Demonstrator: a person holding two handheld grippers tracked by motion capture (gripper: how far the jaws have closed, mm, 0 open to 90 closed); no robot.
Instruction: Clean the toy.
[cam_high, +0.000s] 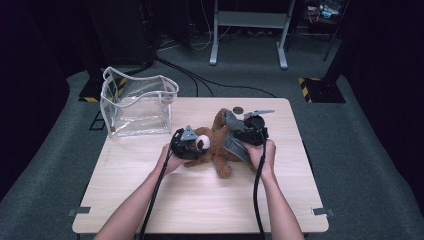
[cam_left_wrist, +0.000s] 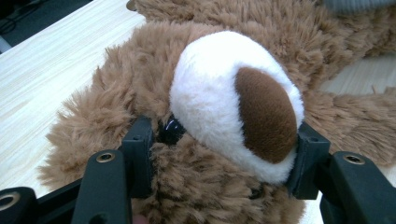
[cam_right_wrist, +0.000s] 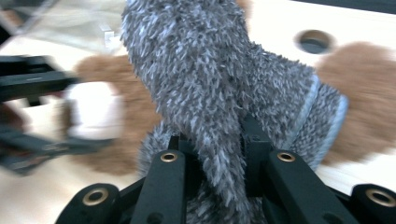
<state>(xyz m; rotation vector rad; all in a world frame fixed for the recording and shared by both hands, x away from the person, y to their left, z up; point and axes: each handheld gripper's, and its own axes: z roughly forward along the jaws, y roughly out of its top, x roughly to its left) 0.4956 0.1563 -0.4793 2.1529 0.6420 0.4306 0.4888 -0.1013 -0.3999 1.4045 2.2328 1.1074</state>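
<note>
A brown teddy bear (cam_high: 216, 149) lies in the middle of the wooden table (cam_high: 200, 200). My left gripper (cam_high: 192, 145) is shut on the bear's head. In the left gripper view the pads (cam_left_wrist: 140, 144) press either side of the white muzzle (cam_left_wrist: 219, 98), which has a dark brown nose. A grey fuzzy garment (cam_high: 234, 145) with a pale blue hem sits on the bear's body. My right gripper (cam_right_wrist: 217, 144) is shut on a fold of this grey garment (cam_right_wrist: 201, 79), pinched between its jaws. In the high view the right gripper (cam_high: 242, 136) is over the bear's body, close to the left one.
A clear plastic bag (cam_high: 137, 105) with a white rim stands open at the table's back left corner. A small round hole (cam_high: 238, 110) is in the tabletop behind the bear. Cables trail from both grippers toward the near edge. Dark floor and desk legs lie beyond.
</note>
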